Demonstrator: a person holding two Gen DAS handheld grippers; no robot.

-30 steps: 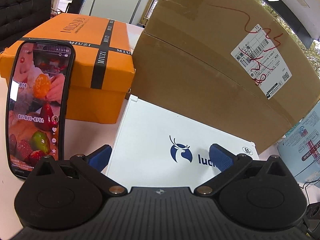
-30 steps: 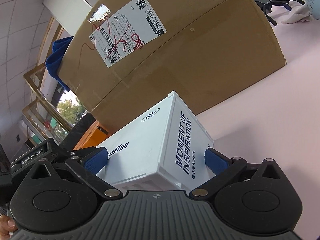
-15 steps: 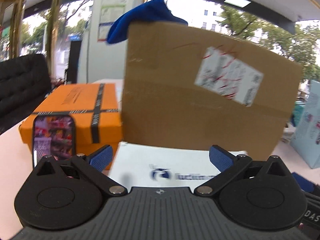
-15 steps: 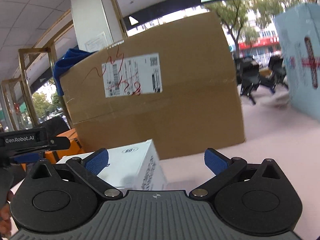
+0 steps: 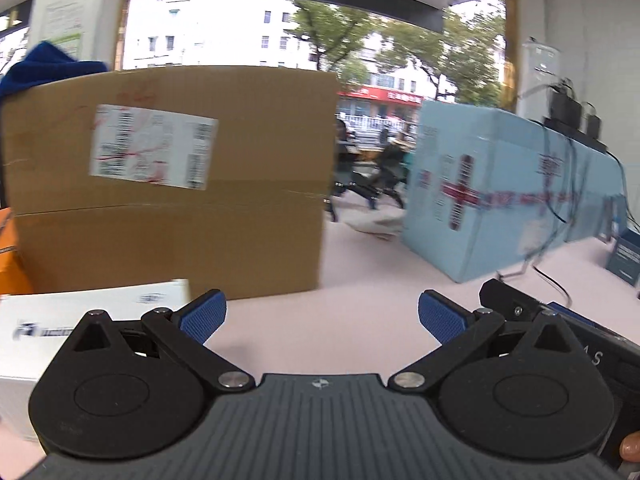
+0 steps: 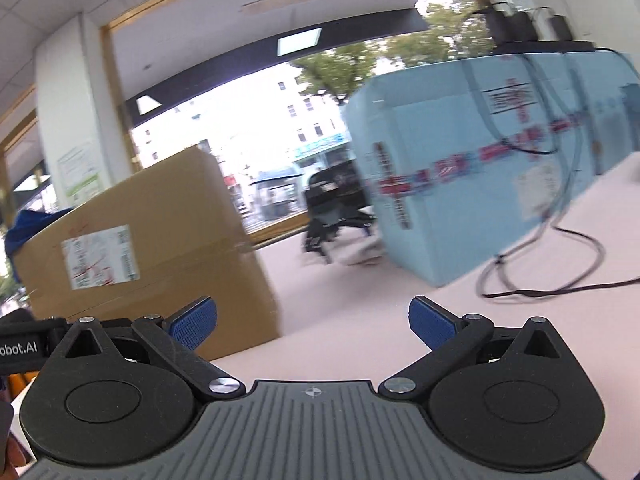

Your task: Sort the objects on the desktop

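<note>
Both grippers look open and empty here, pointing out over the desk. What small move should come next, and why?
Probably swing the left gripper back down-left toward the white box. Both it and the right gripper are open and hold nothing, and the box, at the left view's lower-left edge, is the nearest sortable item.

- The white box [image 5: 80, 320] at the lower left of my left wrist view is cut by the frame edge; its logo is smeared by blur.
- The label [image 5: 150, 146] on the cardboard box [image 5: 180, 240] is illegible.
- Print on the light blue box [image 6: 460, 168] at the right of my right wrist view is blurred.
- The dark object [image 6: 336, 208] behind it cannot be identified.
</note>
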